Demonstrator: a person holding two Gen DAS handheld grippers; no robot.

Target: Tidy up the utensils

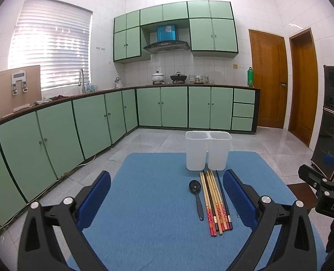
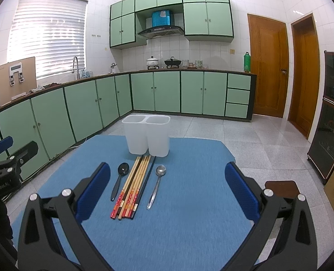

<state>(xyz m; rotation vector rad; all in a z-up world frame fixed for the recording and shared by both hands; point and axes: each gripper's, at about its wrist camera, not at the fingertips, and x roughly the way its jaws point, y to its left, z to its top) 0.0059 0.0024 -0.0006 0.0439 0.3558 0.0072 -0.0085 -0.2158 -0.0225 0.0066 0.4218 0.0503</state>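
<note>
Chopsticks (image 2: 133, 187) lie between black spoon (image 2: 119, 180) and metal spoon (image 2: 156, 186), near holder (image 2: 146, 135); left gripper (image 1: 167, 199) and right gripper (image 2: 167, 192) released, empty.

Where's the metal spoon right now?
In the right wrist view, the metal spoon lies on the blue mat, just right of the chopsticks, before the white holder.

White letters "DAS" show on the black body of the right gripper (image 1: 329, 203), at the right edge of the left wrist view; the word runs out of frame there. In the right wrist view, white lettering on the black body of the left gripper (image 2: 2, 180) reads roughly "GenRobot.AI", though it is small and blurred. The red ends of the chopsticks (image 2: 130, 187), which lie in front of the white holder (image 2: 146, 135), carry pale marks too small to read
</note>
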